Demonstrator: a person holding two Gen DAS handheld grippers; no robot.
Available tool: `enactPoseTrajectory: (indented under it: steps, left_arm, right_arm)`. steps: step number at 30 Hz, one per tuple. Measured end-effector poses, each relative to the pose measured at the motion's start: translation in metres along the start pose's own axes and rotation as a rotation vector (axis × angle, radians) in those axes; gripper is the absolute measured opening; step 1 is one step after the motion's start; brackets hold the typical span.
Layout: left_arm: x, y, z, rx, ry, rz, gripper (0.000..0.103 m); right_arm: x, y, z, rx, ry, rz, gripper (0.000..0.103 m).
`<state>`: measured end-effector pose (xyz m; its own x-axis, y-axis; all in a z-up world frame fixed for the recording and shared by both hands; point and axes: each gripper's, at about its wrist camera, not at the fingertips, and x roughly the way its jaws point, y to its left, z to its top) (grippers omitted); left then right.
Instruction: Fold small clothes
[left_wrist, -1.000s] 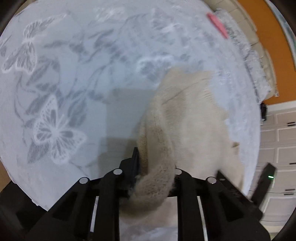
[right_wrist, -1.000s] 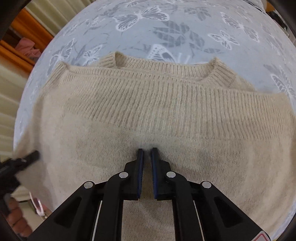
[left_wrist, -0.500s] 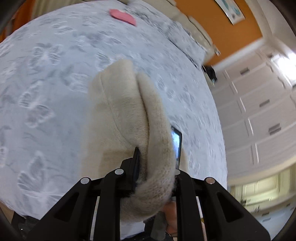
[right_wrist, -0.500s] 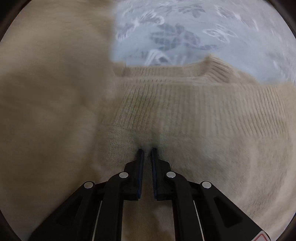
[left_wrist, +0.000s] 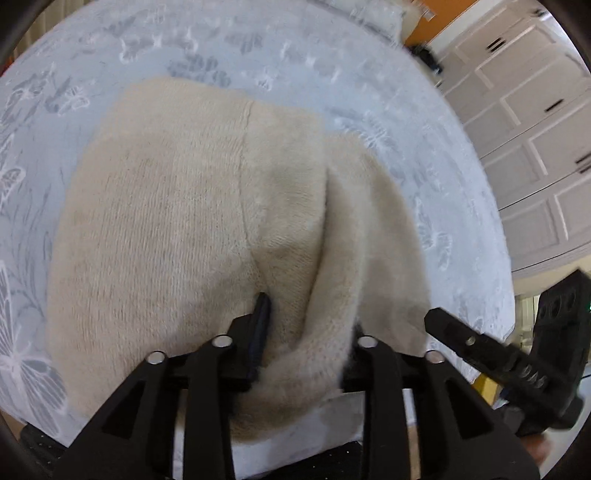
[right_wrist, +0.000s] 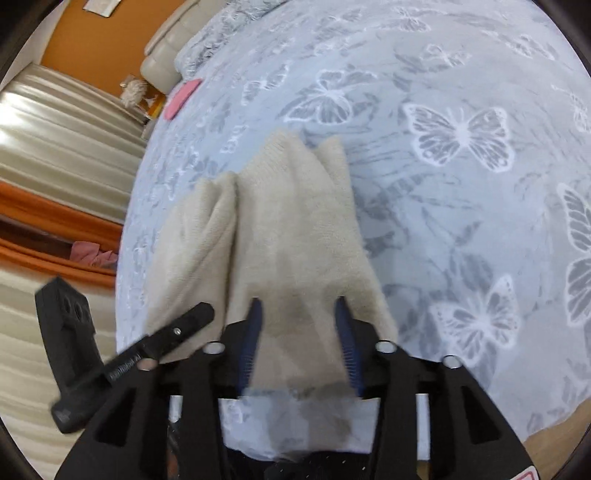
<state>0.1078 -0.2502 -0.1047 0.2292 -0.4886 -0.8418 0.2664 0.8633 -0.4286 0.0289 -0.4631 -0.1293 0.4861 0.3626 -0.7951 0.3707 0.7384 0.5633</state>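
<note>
Butterfly-patterned bedspread (right_wrist: 461, 206) carries the cream sweater (left_wrist: 177, 229), now doubled over near the bed's edge instead of spread flat. Left hand-held gripper (left_wrist: 306, 332) and right hand-held gripper (right_wrist: 299, 332) are both opening, knit lying slack between the jaws. Judgement: fold laid, release underway.
</note>
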Motion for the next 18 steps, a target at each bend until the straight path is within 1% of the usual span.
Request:
enactPoseTrajectory:
  steps: [1,2,3,5,6,8,10,11,12,13,15,16,18]
  left_arm:
    - [-0.013,-0.001,-0.004,0.005,-0.031,-0.01,0.062]
    - [-0.024,-0.001,-0.008,0.009,-0.059,-0.011,0.078]
    - [-0.04,-0.001,-0.012,0.011,-0.096,0.01,0.083]
    - [-0.065,0.004,-0.018,0.014,-0.141,0.027,0.086]
    - [-0.077,0.008,-0.02,0.013,-0.15,0.037,0.086]
    - [-0.096,0.021,-0.025,0.002,-0.16,0.079,0.086]
    - [-0.103,0.028,-0.03,-0.001,-0.156,0.114,0.086]
    - [-0.11,0.035,-0.032,-0.002,-0.155,0.154,0.086]
    - [-0.114,0.041,-0.033,-0.001,-0.154,0.169,0.086]
    - [-0.118,0.046,-0.035,0.001,-0.153,0.188,0.086]
    - [-0.125,0.055,-0.04,0.004,-0.149,0.217,0.086]
    - [-0.13,0.059,-0.045,0.002,-0.148,0.222,0.086]
    - [-0.133,0.065,-0.049,-0.006,-0.14,0.22,0.086]
  right_arm:
    - [-0.001,0.006,0.001,-0.015,-0.003,0.008,0.057]
    - [-0.002,0.018,-0.001,-0.037,-0.006,0.025,0.064]
    - [-0.001,0.027,0.0,-0.053,-0.005,0.038,0.068]
    - [0.004,0.046,0.005,-0.086,0.012,0.087,0.07]
    - [0.006,0.054,0.007,-0.097,0.024,0.104,0.072]
    - [0.02,0.079,0.008,-0.139,0.058,0.108,0.074]
    - [0.036,0.094,0.007,-0.185,0.08,0.058,0.074]
    - [0.045,0.1,0.008,-0.219,0.072,-0.03,0.074]
    - [0.05,0.104,0.009,-0.242,0.048,-0.102,0.074]
    - [0.053,0.104,0.009,-0.251,0.033,-0.128,0.074]
    - [0.063,0.1,0.01,-0.217,0.029,-0.157,0.08]
    - [0.07,0.096,0.01,-0.188,0.045,-0.165,0.08]
    - [0.088,0.09,0.007,-0.134,0.114,-0.15,0.079]
